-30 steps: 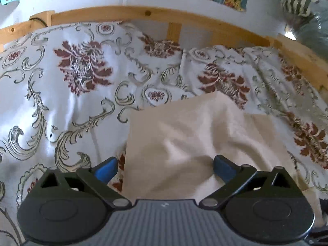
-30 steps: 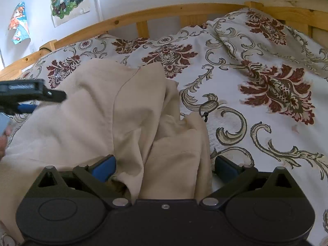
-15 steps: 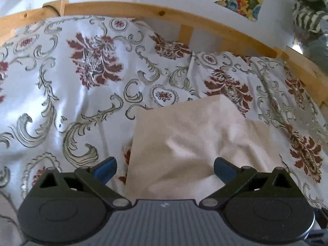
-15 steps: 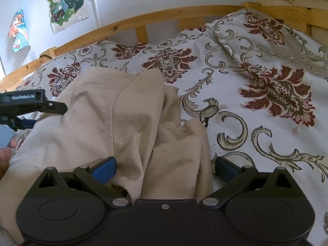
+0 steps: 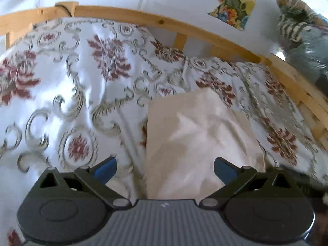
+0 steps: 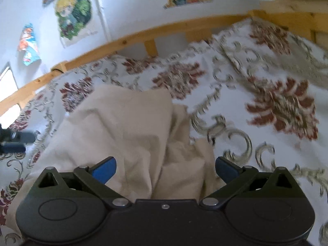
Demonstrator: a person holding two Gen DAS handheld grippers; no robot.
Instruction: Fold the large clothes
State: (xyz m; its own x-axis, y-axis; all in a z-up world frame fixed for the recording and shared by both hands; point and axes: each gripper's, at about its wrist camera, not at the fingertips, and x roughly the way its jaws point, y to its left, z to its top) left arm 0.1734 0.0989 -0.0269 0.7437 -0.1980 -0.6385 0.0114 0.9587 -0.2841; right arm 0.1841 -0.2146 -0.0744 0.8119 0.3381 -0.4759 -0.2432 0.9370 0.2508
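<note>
A beige garment lies partly folded on the flowered bedspread. In the left wrist view its left edge is straight and it runs under my left gripper, which is open and empty above it. In the right wrist view the garment is rumpled, with a thick fold between the blue fingertips. My right gripper is open and empty over that fold. The left gripper shows at the far left edge of the right wrist view.
A wooden bed rail runs along the far side of the bed, against a white wall with posters. A pile of striped and grey cloth sits beyond the rail at the right.
Both grippers have drawn back and risen from the garment, staying open. The left view has shifted left, so more bedspread shows. The garment lies as before.
</note>
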